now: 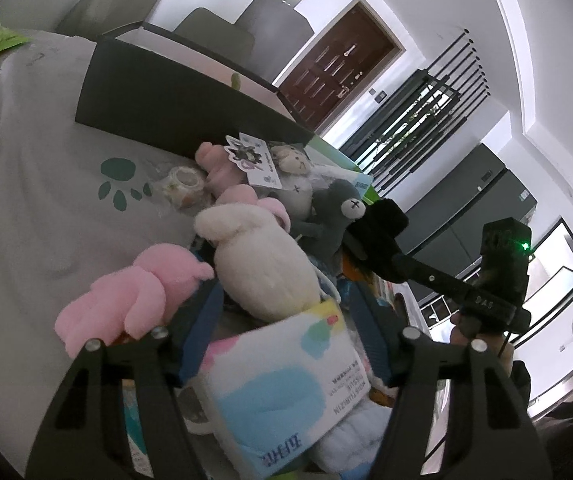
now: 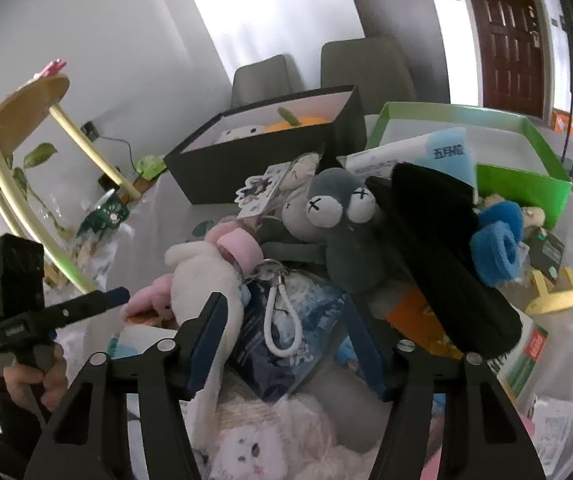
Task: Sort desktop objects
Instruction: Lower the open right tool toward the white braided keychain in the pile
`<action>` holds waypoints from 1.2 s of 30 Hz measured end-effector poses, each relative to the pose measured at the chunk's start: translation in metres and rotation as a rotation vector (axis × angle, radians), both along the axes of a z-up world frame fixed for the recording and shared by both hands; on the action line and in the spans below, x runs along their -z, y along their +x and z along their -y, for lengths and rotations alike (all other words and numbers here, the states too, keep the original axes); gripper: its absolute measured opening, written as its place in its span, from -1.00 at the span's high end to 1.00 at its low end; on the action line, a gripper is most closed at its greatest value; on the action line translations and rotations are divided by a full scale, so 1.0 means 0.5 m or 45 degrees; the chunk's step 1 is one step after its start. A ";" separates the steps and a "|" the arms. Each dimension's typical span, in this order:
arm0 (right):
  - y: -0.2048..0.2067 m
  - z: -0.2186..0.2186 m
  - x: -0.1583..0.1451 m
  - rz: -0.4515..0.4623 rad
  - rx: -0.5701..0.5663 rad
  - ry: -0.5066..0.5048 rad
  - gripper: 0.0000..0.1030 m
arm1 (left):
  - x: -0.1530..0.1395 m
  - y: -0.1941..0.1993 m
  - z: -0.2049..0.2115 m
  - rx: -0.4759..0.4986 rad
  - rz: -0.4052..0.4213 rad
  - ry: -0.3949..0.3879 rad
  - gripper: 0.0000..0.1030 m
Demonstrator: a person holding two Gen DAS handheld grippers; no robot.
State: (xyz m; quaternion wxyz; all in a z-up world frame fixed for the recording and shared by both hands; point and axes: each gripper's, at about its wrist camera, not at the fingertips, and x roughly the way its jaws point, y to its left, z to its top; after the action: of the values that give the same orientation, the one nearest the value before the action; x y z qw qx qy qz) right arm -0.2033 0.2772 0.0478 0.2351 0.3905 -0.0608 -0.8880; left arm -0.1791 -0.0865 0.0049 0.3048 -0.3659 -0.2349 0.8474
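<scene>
Left gripper (image 1: 286, 332): jaws spread, tissue pack (image 1: 282, 384) between them.
Right gripper (image 2: 282, 320): jaws spread over blue packet (image 2: 286, 320).
Grey plush (image 2: 334, 224): ahead of right jaws.

pile on table | grey plush (image 2: 336, 236) upright atop | white plush (image 1: 262, 256) lying | tissue pack (image 1: 282, 384) tilted, front

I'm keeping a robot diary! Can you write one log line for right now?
left gripper: open around tissue pack | right gripper: open over blue packet | grey plush on pile | black box behind
</scene>
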 end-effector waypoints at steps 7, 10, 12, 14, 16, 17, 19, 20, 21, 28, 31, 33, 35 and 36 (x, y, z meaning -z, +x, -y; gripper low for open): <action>-0.042 0.027 0.011 0.020 0.006 0.062 -0.14 | 0.002 -0.031 0.001 0.017 0.010 0.009 -0.14; -0.059 0.034 0.017 0.026 0.023 0.084 -0.14 | 0.005 -0.046 -0.007 0.042 0.017 0.010 -0.14; -0.070 0.039 0.021 0.028 0.031 0.103 -0.14 | 0.007 -0.054 -0.014 0.062 0.019 0.009 -0.14; -0.079 0.043 0.024 0.027 0.039 0.128 -0.14 | 0.007 -0.062 -0.021 0.084 0.019 0.006 -0.14; -0.091 0.048 0.027 0.025 0.054 0.162 -0.14 | 0.006 -0.067 -0.026 0.102 0.015 0.009 -0.14; -0.097 0.049 0.029 0.023 0.064 0.182 -0.14 | 0.006 -0.070 -0.028 0.111 0.013 0.010 -0.14; -0.109 0.052 0.035 0.023 0.083 0.224 -0.14 | 0.005 -0.074 -0.031 0.123 0.009 0.012 -0.14; -0.115 0.055 0.037 0.023 0.087 0.240 -0.14 | 0.006 -0.076 -0.032 0.127 0.010 0.016 -0.14; -0.119 0.058 0.039 0.019 0.087 0.253 -0.14 | 0.008 -0.078 -0.031 0.130 0.012 0.019 -0.14; -0.153 0.084 0.050 -0.007 0.107 0.352 -0.14 | 0.024 -0.092 -0.020 0.129 0.040 0.045 -0.14; -0.166 0.085 0.049 -0.023 0.133 0.376 -0.14 | 0.030 -0.097 -0.018 0.130 0.049 0.051 -0.15; -0.173 0.087 0.050 -0.030 0.154 0.409 -0.14 | 0.034 -0.099 -0.016 0.132 0.057 0.056 -0.17; -0.181 0.091 0.051 -0.036 0.167 0.439 -0.14 | 0.038 -0.100 -0.016 0.135 0.064 0.057 -0.17; -0.184 0.092 0.052 -0.042 0.173 0.450 -0.14 | 0.039 -0.101 -0.017 0.138 0.068 0.055 -0.18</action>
State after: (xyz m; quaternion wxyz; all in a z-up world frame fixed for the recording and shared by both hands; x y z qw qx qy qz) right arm -0.2950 0.2311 0.0218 0.1034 0.4062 0.0736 -0.9049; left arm -0.2295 -0.0783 -0.0146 0.3516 -0.3939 -0.2409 0.8144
